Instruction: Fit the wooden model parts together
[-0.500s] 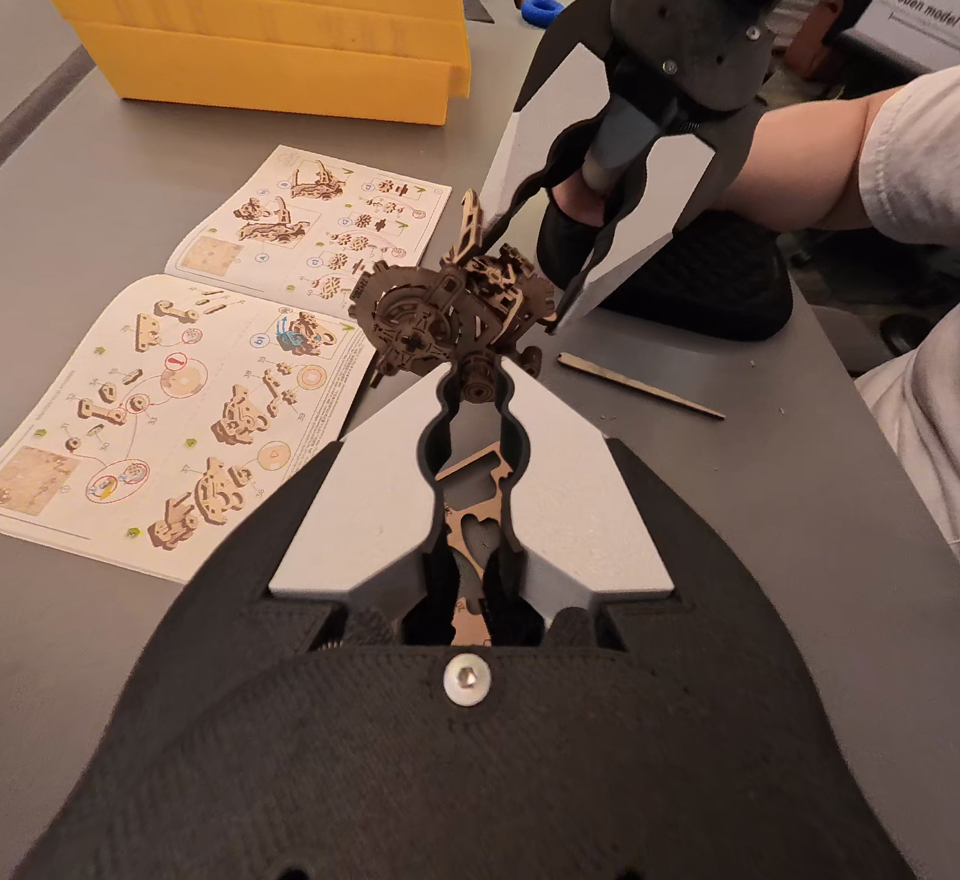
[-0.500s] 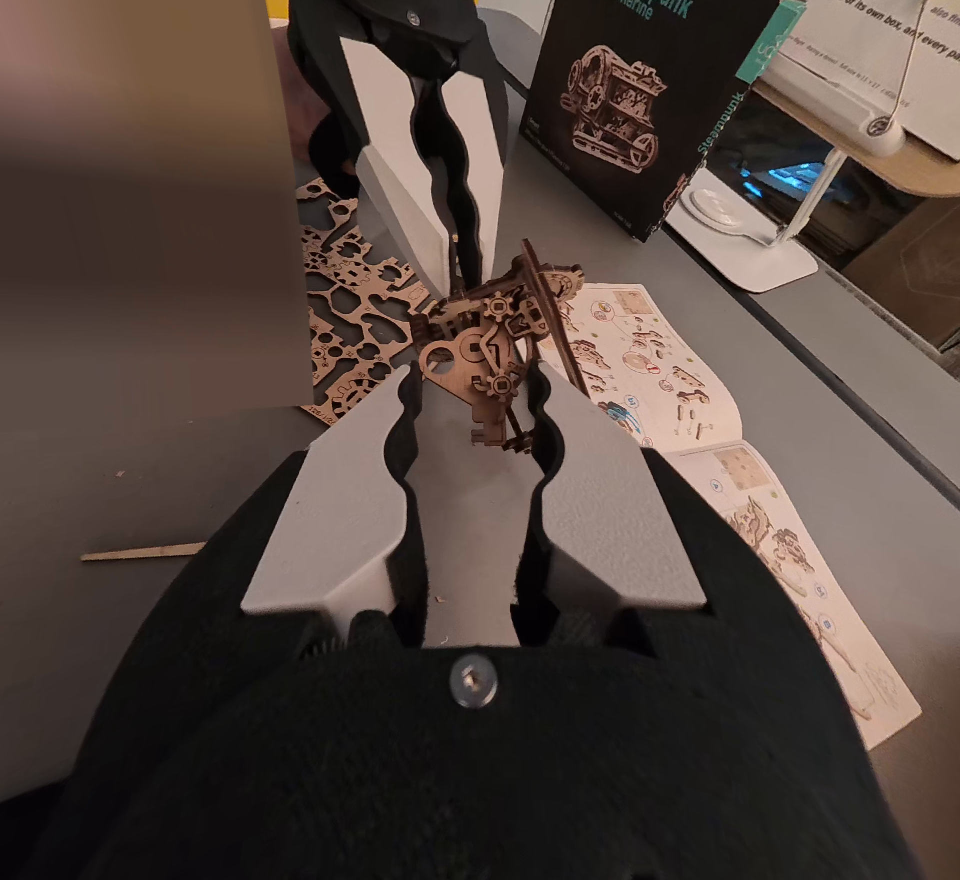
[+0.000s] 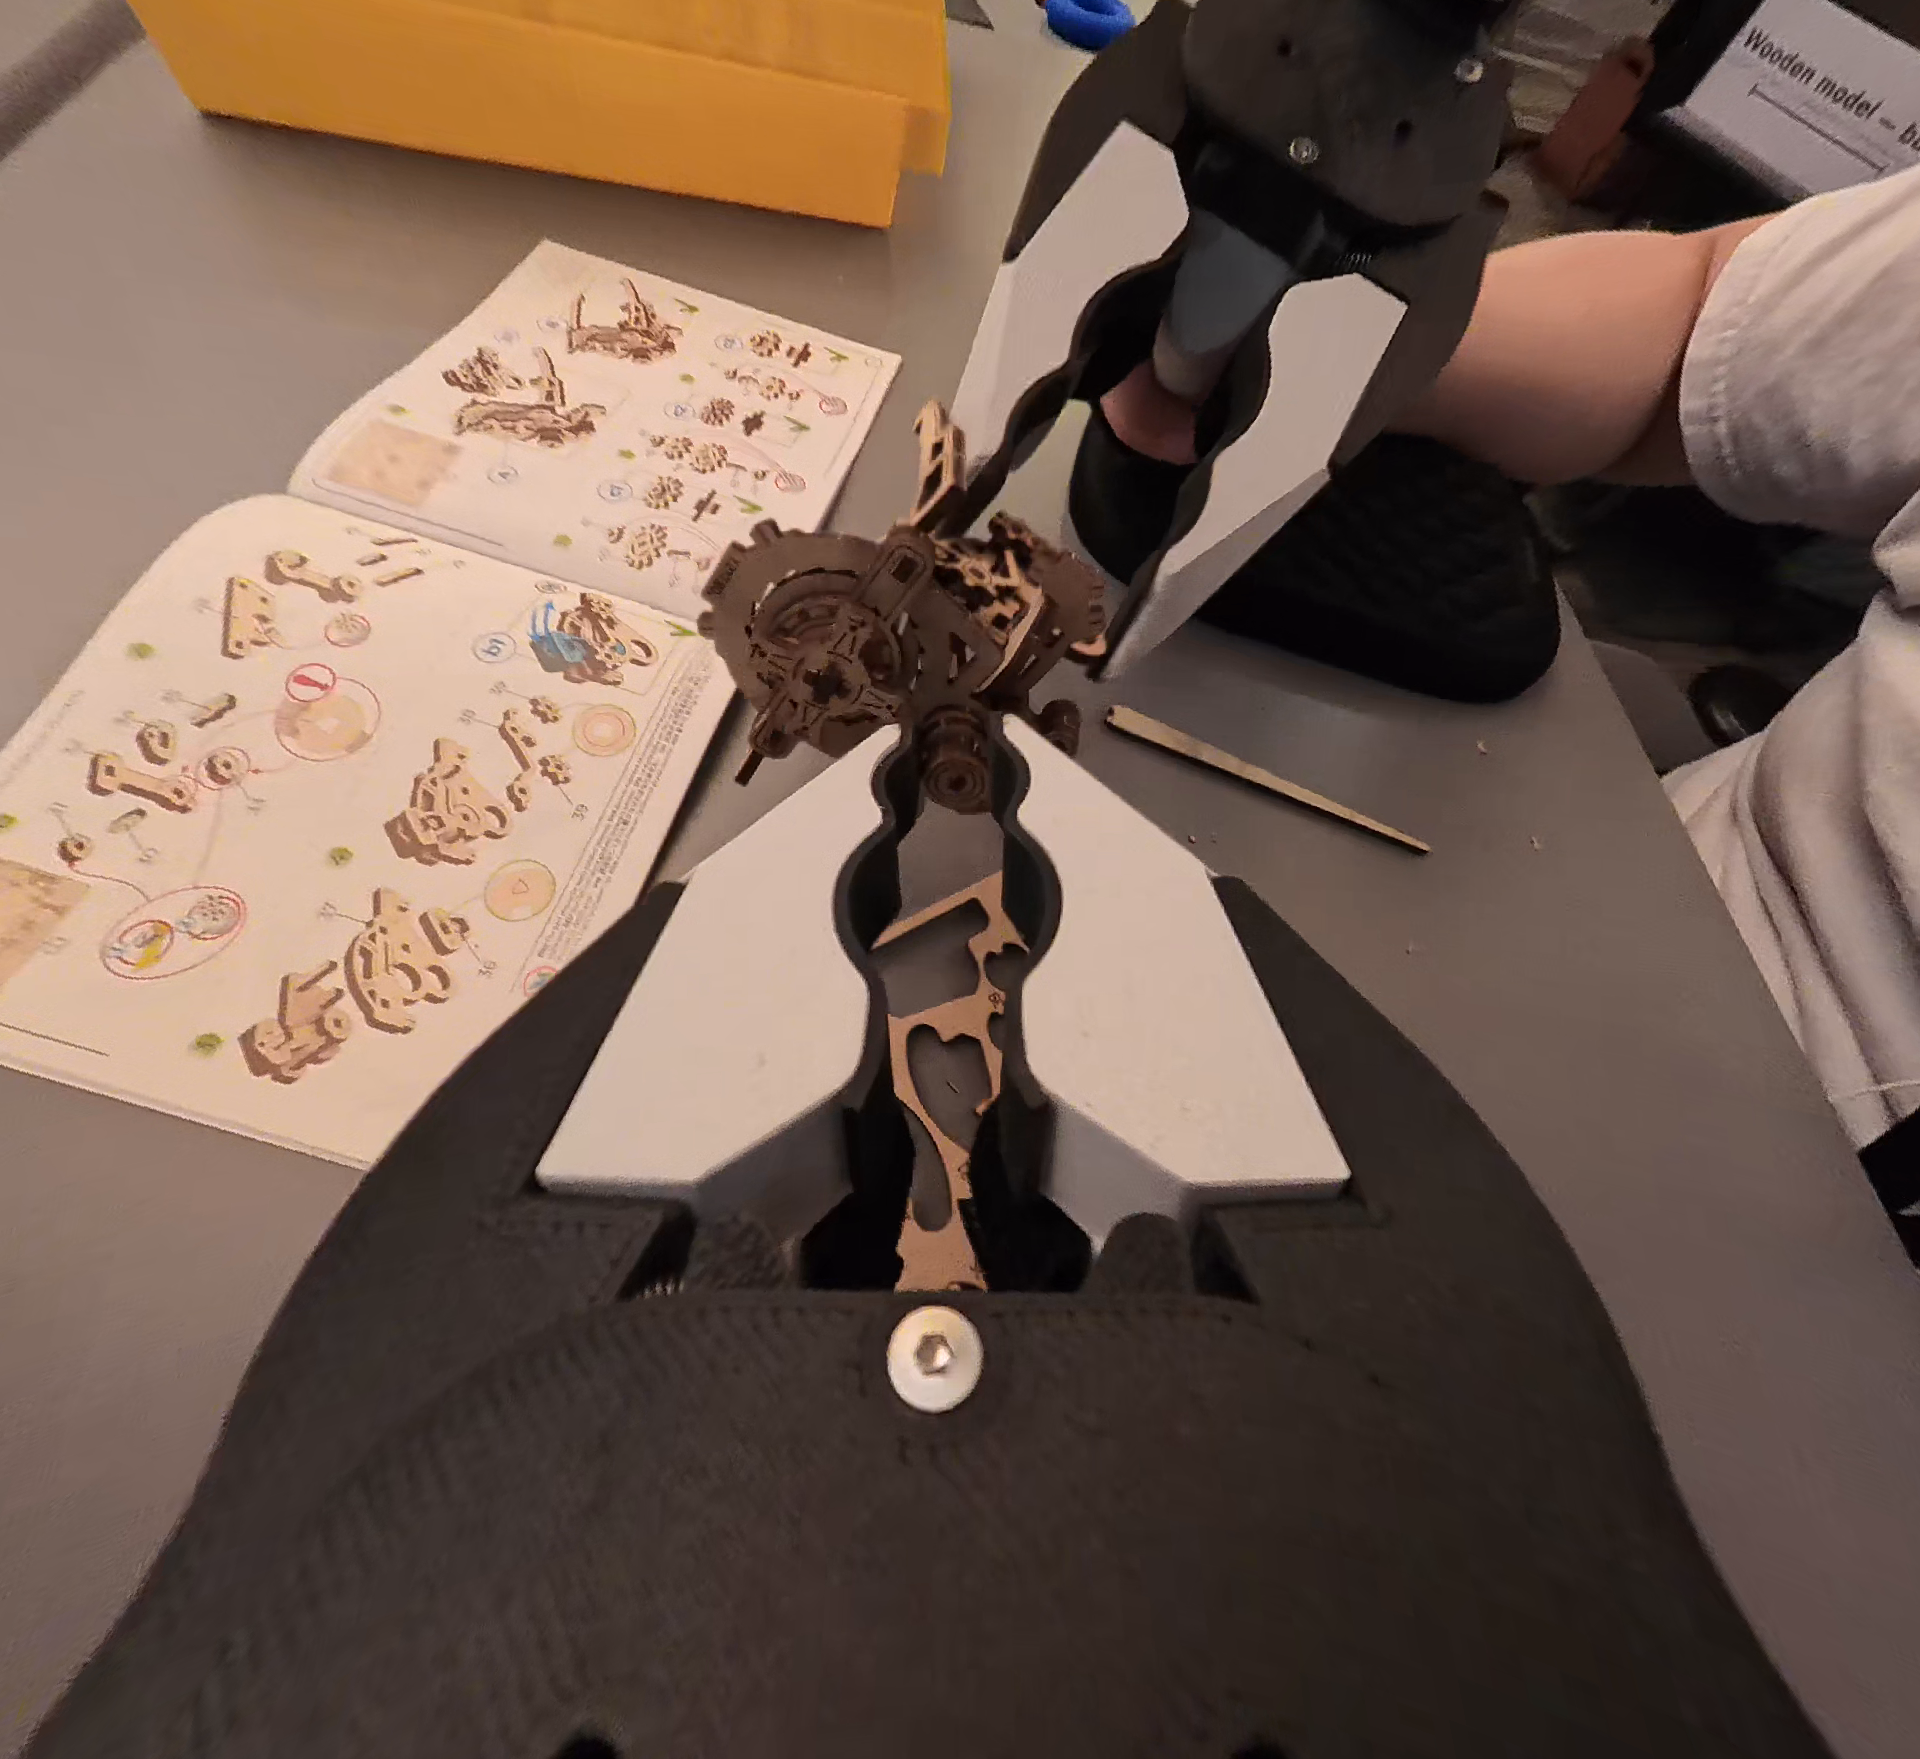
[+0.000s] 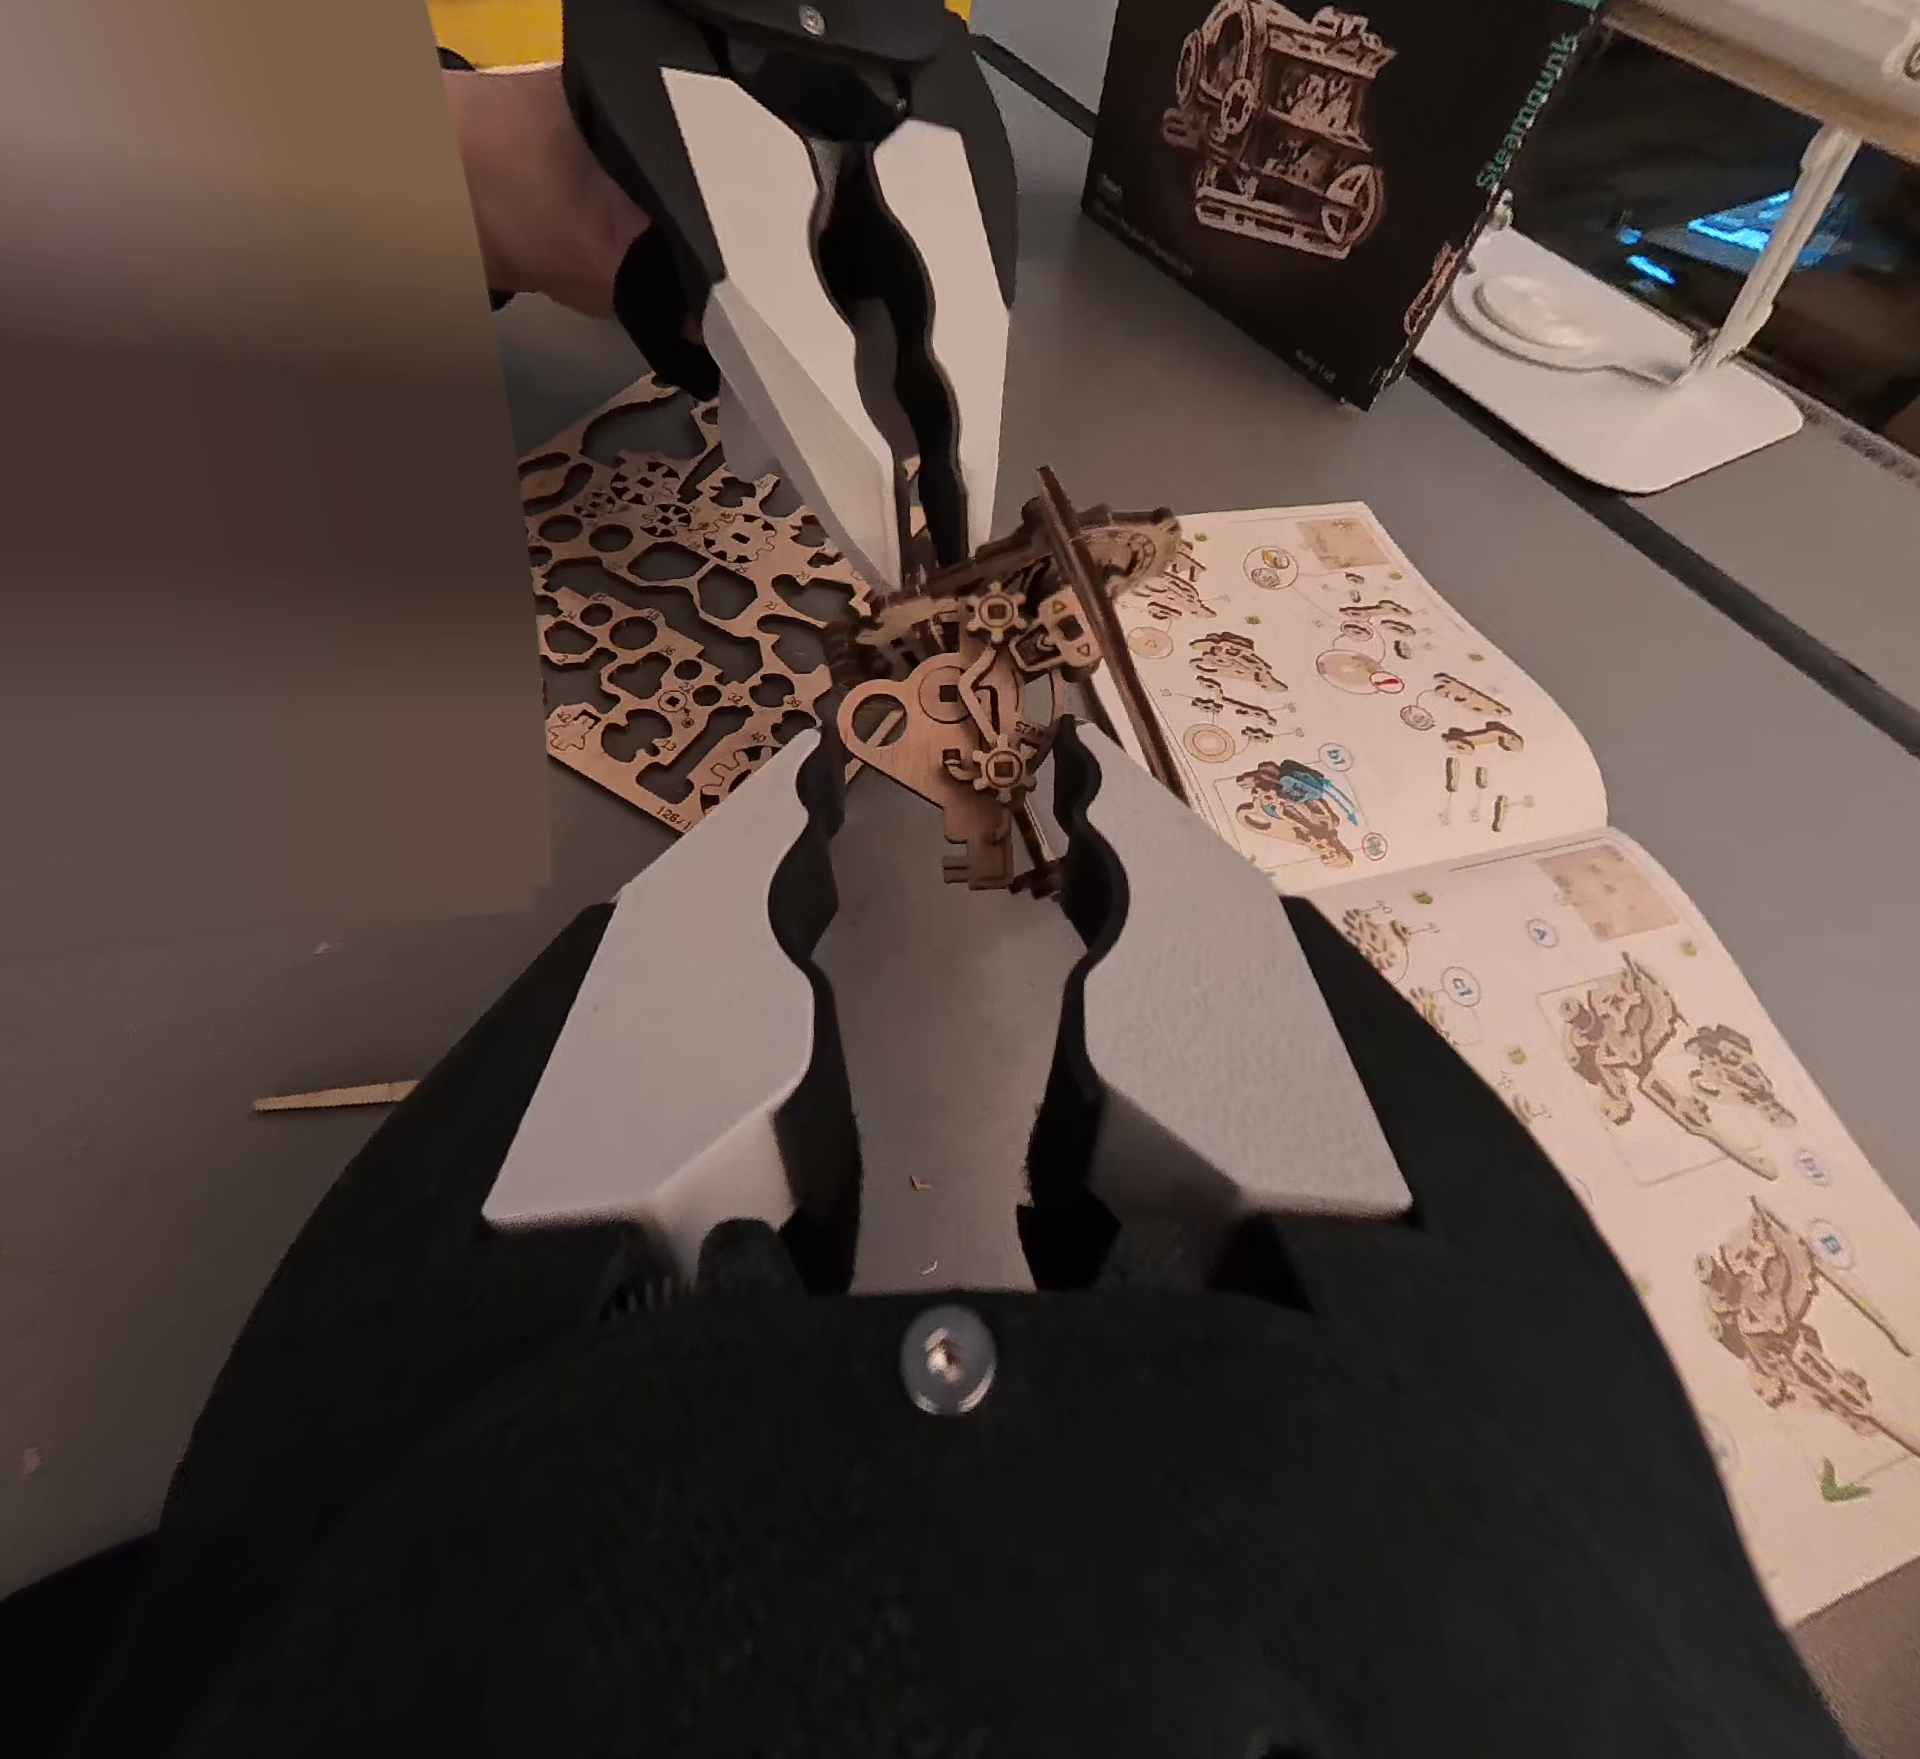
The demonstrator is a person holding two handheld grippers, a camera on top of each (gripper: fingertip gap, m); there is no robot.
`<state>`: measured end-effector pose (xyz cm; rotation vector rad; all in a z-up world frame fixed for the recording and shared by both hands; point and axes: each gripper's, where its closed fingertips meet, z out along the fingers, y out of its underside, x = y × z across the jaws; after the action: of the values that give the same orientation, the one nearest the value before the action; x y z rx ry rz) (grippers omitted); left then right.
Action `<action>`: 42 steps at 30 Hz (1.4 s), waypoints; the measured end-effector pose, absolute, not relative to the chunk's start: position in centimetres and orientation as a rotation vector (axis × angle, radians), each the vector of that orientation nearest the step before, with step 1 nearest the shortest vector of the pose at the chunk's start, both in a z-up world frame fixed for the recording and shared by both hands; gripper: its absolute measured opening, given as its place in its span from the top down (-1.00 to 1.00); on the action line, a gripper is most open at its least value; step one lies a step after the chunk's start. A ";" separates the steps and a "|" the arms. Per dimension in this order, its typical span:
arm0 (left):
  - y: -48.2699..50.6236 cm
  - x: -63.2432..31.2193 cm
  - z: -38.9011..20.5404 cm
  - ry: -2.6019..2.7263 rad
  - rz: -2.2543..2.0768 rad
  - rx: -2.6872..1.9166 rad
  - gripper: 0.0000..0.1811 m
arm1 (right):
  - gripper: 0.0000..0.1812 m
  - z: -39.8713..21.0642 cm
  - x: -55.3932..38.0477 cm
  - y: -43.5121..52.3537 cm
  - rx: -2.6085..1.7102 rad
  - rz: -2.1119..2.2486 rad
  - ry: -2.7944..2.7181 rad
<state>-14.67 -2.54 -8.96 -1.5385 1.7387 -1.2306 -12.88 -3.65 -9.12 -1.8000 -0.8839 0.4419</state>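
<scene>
The likeliest failure here is the model [image 3: 904,639] twisting or slipping out, because the left gripper [image 3: 954,753] is pinching only one small round hub on its underside, and any push from the right gripper [image 4: 940,753] would lever against that single point. Thin laser-cut pieces could also snap if the right jaws are closing across the key-shaped plate (it is hanging low between them). The right jaws are standing wide, flanking the model, gripping nothing as far as I can judge. The model is hovering above the table [image 3: 1351,1034], beside the booklet [image 3: 343,774], with the sheet [image 4: 665,629] lying behind it. It is looking dark brown, dense with gears, a ring and a tilted disc, partly assembled.
</scene>
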 end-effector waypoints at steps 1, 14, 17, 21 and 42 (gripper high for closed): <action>-2.5 -14.6 -8.8 1.729 -1.223 -1.528 0.86 | 0.56 -9.2 -12.8 -3.6 -1.809 0.440 -0.879; -1.9 -14.4 -10.1 1.780 -0.963 -1.480 0.79 | 0.56 -10.3 -12.8 -3.6 -1.917 0.543 -0.841; -1.9 -14.4 -10.3 1.788 -0.909 -1.494 0.75 | 0.56 -10.6 -12.8 -3.6 -1.946 0.574 -0.827; -1.9 -14.3 -9.8 1.777 -0.893 -1.488 0.70 | 0.56 -10.5 -12.7 -3.6 -1.956 0.594 -0.804; -2.7 -13.6 -9.5 1.755 -0.847 -1.400 0.91 | 0.57 -11.0 -12.9 -3.7 -2.035 0.733 -0.710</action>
<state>-13.58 -2.73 -9.54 -1.4004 1.7554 -0.8466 -12.88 -3.68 -11.00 -2.0351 -0.7100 0.7335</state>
